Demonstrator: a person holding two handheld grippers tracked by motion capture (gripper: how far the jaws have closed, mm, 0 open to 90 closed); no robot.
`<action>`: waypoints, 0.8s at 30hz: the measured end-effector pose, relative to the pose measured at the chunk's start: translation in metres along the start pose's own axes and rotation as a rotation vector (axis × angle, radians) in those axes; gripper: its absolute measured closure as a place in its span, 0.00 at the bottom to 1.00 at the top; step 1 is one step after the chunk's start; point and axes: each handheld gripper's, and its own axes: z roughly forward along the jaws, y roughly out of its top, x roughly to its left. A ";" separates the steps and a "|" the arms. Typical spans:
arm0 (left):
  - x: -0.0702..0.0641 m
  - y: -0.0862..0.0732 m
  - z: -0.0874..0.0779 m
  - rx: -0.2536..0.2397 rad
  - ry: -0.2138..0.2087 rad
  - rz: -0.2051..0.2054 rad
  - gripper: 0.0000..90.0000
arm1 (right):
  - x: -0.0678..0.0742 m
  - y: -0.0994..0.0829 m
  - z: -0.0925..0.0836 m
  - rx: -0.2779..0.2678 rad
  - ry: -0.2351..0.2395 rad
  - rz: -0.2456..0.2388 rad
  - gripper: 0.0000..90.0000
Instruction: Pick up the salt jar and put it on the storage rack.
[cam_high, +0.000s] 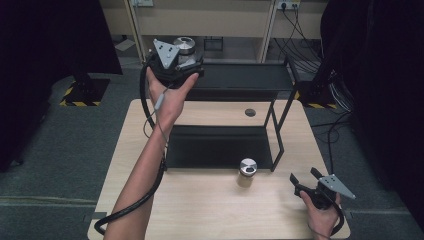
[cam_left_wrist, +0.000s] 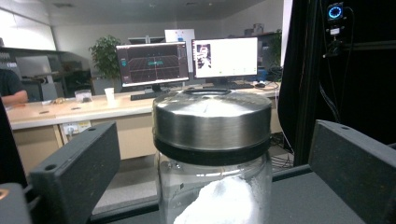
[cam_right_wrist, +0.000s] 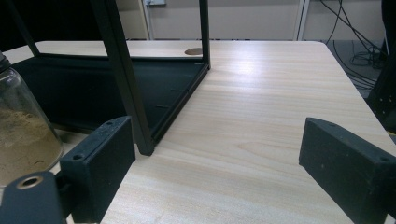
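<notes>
While I work from the near edge outward, I find the right gripper (cam_high: 306, 186) resting low at the near right corner of the table (cam_high: 210, 210), its jaws spread wide with nothing between them. Just ahead of it, near the front of the black shelf rack (cam_high: 227, 145), stands a glass jar (cam_high: 247, 172) with a metal lid; in the right gripper view this jar (cam_right_wrist: 23, 135) holds a tan, sandy powder, roughly half full as far as I can see. Farther out, the left gripper (cam_high: 184, 60) is raised at the far left end of the rack's upper shelf (cam_high: 240, 75), around a second jar (cam_left_wrist: 212, 158) with a steel lid, a black band and a white powder inside. Its jaws stand apart on either side of the jar, not touching the glass, and the jar appears to rest on the shelf. I judge the step in hand to be either releasing or seizing this jar. To do it well, I would keep the jaws level and centred on the glass below the lid, move straight along the jaw axis, and avoid tipping the jar.
</notes>
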 end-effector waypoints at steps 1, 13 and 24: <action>0.000 0.000 -0.001 -0.002 -0.002 0.000 0.00 | 0.000 0.000 0.000 0.000 0.000 0.000 0.12; 0.002 -0.003 -0.014 -0.036 -0.004 0.027 0.00 | 0.000 0.000 0.000 -0.002 0.001 -0.005 0.12; 0.011 -0.017 -0.042 -0.100 -0.030 0.024 0.00 | 0.001 0.000 0.000 -0.001 -0.004 -0.001 0.09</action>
